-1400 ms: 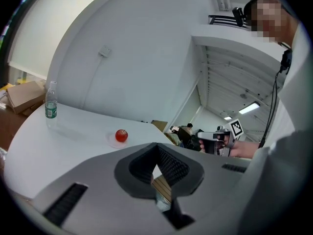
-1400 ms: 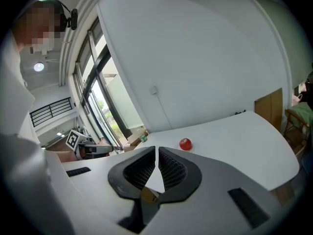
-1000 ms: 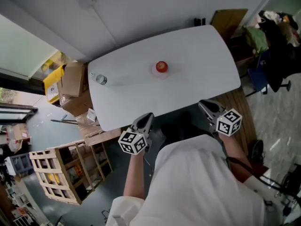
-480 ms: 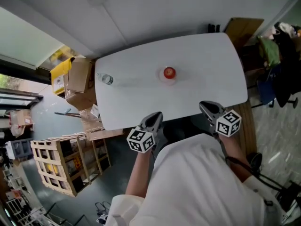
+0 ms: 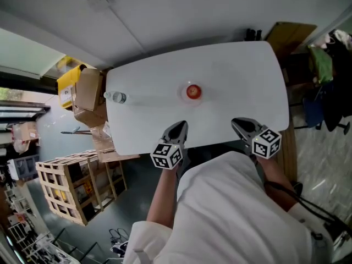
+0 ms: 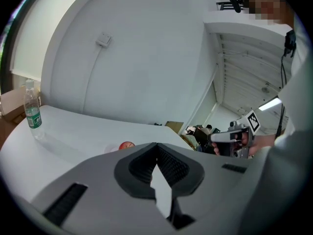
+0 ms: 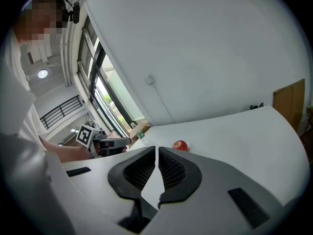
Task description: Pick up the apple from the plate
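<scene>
Apple (image 5: 192,91) sits on the plate (image 5: 183,95) on the desk (image 5: 236,76); left tongs (image 5: 180,125) and right tongs (image 5: 238,123), both clenched on nothing, hover at the near edge, apart from it.

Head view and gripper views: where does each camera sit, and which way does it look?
Head view: on the person's head, looking steeply down at the white table and apple; shows their torso, arms, left gripper and right gripper.
Left gripper view: on that gripper, looking along its jaws across the table; the other gripper shows at right.
Right gripper view: likewise; the other shows at left.
All share the apple.
</scene>
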`<state>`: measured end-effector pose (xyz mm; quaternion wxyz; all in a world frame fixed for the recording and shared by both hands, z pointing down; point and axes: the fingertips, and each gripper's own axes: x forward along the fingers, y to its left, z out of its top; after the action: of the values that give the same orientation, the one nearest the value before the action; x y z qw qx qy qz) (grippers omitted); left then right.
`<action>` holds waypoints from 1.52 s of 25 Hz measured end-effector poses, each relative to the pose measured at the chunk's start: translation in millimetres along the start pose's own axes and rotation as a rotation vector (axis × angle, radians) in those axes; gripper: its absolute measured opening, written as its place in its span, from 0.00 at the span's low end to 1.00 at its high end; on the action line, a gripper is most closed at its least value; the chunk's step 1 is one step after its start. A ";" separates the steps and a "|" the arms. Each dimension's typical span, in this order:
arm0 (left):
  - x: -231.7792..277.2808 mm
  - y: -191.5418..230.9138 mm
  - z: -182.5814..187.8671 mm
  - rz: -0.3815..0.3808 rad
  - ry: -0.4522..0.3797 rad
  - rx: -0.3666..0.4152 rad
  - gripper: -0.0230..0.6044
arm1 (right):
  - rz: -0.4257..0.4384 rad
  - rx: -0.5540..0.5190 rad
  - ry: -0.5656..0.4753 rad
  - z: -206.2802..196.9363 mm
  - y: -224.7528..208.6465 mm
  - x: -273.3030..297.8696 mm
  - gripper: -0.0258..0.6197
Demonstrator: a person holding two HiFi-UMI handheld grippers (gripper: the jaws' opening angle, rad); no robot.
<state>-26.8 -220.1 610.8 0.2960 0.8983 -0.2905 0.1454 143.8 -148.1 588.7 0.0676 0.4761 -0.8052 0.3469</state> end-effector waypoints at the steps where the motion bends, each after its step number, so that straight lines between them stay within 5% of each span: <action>1: 7.7 4.0 1.7 0.011 0.003 0.000 0.04 | 0.008 0.001 0.009 0.8 -4.5 1.4 0.11; 19: 148.1 72.2 -34.1 0.192 0.205 0.020 0.49 | 0.060 0.062 0.119 -3.3 -73.2 8.0 0.11; 32: 196.0 110.3 -64.2 0.330 0.307 -0.038 0.61 | 0.037 0.104 0.149 -2.0 -112.6 -3.6 0.11; 38: 204.4 122.8 -82.0 0.378 0.386 -0.009 0.59 | 0.031 0.116 0.154 -4.9 -120.0 -4.7 0.11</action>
<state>52.5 -339.2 818.4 0.3174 0.7826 -0.3917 0.3652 242.9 -178.4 649.6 0.0961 0.4388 -0.7834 0.4295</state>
